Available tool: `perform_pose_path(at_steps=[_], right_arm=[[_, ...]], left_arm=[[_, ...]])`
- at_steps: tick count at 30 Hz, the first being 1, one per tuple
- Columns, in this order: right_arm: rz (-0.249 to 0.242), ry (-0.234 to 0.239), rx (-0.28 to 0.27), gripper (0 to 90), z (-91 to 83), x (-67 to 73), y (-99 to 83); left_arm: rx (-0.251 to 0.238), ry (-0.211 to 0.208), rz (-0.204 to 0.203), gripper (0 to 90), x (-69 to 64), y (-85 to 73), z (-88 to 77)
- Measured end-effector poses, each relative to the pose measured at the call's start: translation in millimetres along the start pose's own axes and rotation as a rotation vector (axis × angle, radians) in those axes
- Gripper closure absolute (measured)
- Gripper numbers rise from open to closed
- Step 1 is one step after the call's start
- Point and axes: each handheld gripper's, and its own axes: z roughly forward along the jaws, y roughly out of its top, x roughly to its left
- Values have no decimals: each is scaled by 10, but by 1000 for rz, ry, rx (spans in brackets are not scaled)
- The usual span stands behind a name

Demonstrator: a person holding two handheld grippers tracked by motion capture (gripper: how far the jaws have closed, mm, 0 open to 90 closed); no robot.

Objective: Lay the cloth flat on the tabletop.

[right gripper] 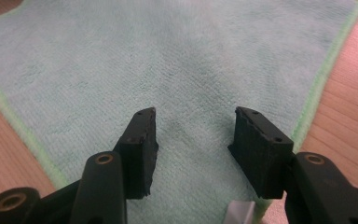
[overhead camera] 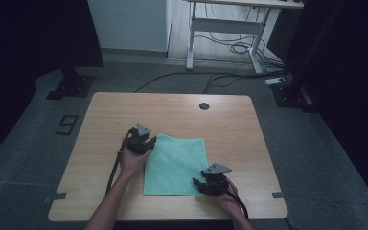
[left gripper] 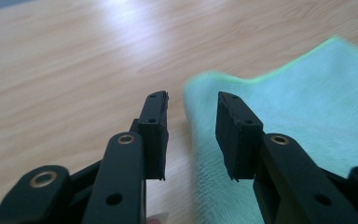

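Observation:
A mint-green cloth (overhead camera: pixel 175 163) lies flat on the wooden table (overhead camera: pixel 172 110), right of the middle and near the front. My left gripper (overhead camera: pixel 147 142) hovers at the cloth's far left corner. In the left gripper view its jaws (left gripper: pixel 192 95) stand apart, with the cloth's (left gripper: pixel 307 93) edge under the gap and nothing pressed between the pads. At the cloth's near right corner, my right gripper (overhead camera: pixel 199 184) points in over the fabric. The right gripper view shows its jaws (right gripper: pixel 196 112) wide apart above the cloth (right gripper: pixel 168 56), which has a brighter green hem.
A round cable hole (overhead camera: pixel 204 106) sits near the table's far edge. Bare wood lies left of the cloth (left gripper: pixel 74 56). Beyond the table are a white desk frame (overhead camera: pixel 225 28), floor cables (overhead camera: pixel 230 48) and a dark stand base (overhead camera: pixel 72 86).

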Motion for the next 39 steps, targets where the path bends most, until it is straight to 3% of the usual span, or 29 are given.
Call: perform_pose_path(at_steps=[2, 7, 12, 19, 25, 29, 33, 36, 39], right_arm=[[3, 3, -1, 498, -4, -4, -4], [9, 0, 7, 498, -22, -2, -10], [5, -5, 16, 511, -121, 19, -83], [21, 16, 17, 530, -205, -22, -144], [10, 9, 25, 527, -180, -20, -116], [14, 19, 21, 527, -181, -36, -118], [14, 23, 22, 527, -181, -41, -118], [15, 23, 21, 528, -182, -42, -119], [16, 25, 21, 528, -182, -45, -118]], left_arm=[[21, -9, -3, 611, 17, -51, -18], [62, -89, 31, 598, -77, -185, -47], [89, -102, 23, 564, -146, -254, 22], [84, -116, -9, 555, -106, -106, 183], [114, -119, 1, 543, -155, 25, 415], [140, -146, 18, 660, -197, 36, 499], [97, -144, 60, 842, -348, 54, 409], [31, -146, 168, 847, -666, 74, 210], [21, -187, 285, 820, -1024, 7, 58]])
